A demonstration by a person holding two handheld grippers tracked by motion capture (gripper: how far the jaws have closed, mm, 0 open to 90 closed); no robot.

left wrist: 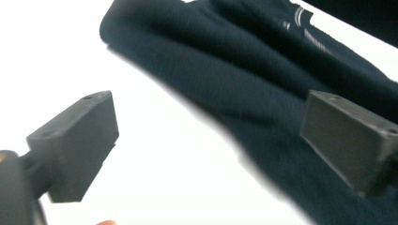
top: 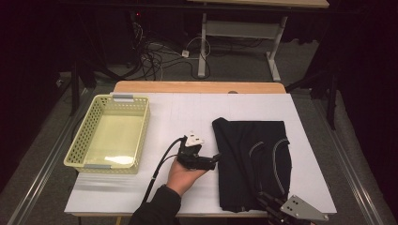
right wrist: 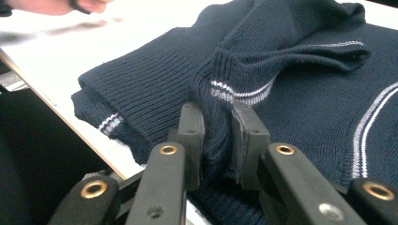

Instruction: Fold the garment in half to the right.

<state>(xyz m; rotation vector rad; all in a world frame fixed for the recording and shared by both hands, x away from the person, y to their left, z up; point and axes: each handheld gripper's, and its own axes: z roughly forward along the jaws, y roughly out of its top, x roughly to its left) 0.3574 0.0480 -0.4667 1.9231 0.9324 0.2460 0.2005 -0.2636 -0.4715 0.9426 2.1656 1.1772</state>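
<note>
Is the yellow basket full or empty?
Empty. The yellow basket shows its bare floor in the high view; the folded sweater lies beside it.

One sweater [top: 253, 161], dark navy, folded, at 4 o'clock on the table [top: 187, 112]. One basket [top: 89, 136], pale yellow, at 9 o'clock. Two grippers: left gripper [top: 217, 157] near centre, right gripper [top: 263, 199] at 5 o'clock. One hand [top: 184, 176] in the high view, at 6 o'clock. One white table top; one second table [top: 263, 3] behind, at 12 o'clock. Sweater stripes: two pale lines per band, two bands on top.
</note>
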